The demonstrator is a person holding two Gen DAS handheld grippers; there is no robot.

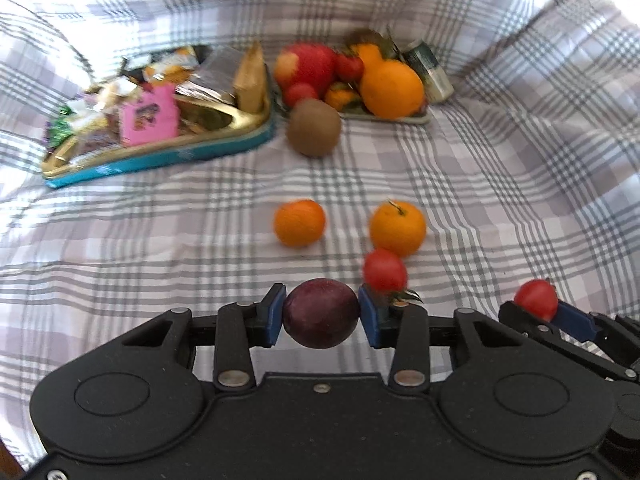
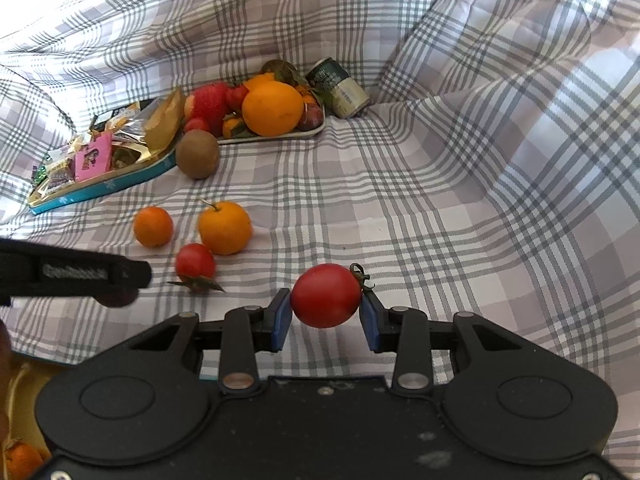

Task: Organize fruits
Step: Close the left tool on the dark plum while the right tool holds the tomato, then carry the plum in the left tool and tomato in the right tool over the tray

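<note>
Left wrist view is blurred toward twelve o'clock, where the fruit tray (image 1: pixel 416 119) and snack tin (image 1: pixel 168 156) smear together. At six o'clock the left gripper (image 1: pixel 321 314) clamps a dark purple plum (image 1: pixel 321 313), smooth and round. Right gripper (image 2: pixel 325 314) pinches a glossy red tomato (image 2: pixel 325 295) with a green stem; its far side is hidden.

Both wrist cams look down-fwd, close over plaid cloth (image 1: pixel 480 184), sharing fruit tray (image 2: pixel 308 133) & loose oranges.
</note>
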